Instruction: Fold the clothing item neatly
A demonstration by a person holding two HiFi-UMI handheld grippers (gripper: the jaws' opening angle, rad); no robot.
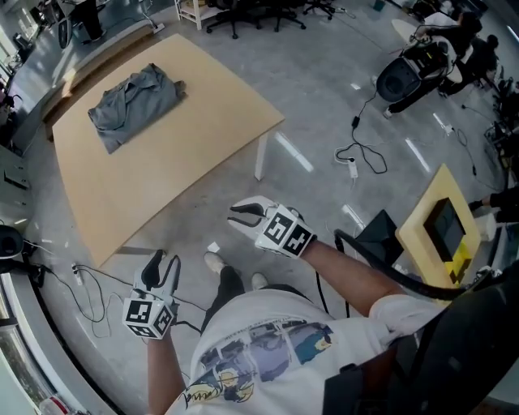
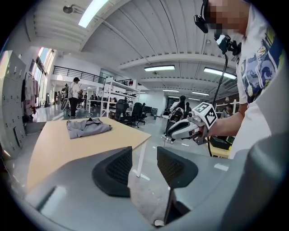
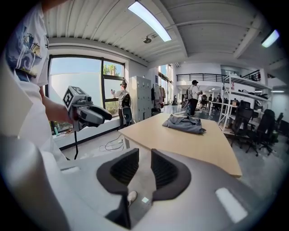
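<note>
A crumpled grey garment (image 1: 134, 104) lies at the far end of a light wooden table (image 1: 195, 146); it also shows in the left gripper view (image 2: 86, 127) and the right gripper view (image 3: 184, 123). My left gripper (image 1: 161, 261) hangs over the floor short of the table's near corner, jaws apart with nothing between them (image 2: 144, 168). My right gripper (image 1: 238, 214) is to the right of it, also off the table, its jaws a little apart and empty (image 3: 144, 170). Both grippers are far from the garment.
The table stands on a grey concrete floor with cables (image 1: 89, 292) near its left corner. A white cable and plug (image 1: 354, 160) lie right of the table. Office chairs (image 1: 259, 12) stand beyond it. A yellow-framed device (image 1: 444, 227) is at the right.
</note>
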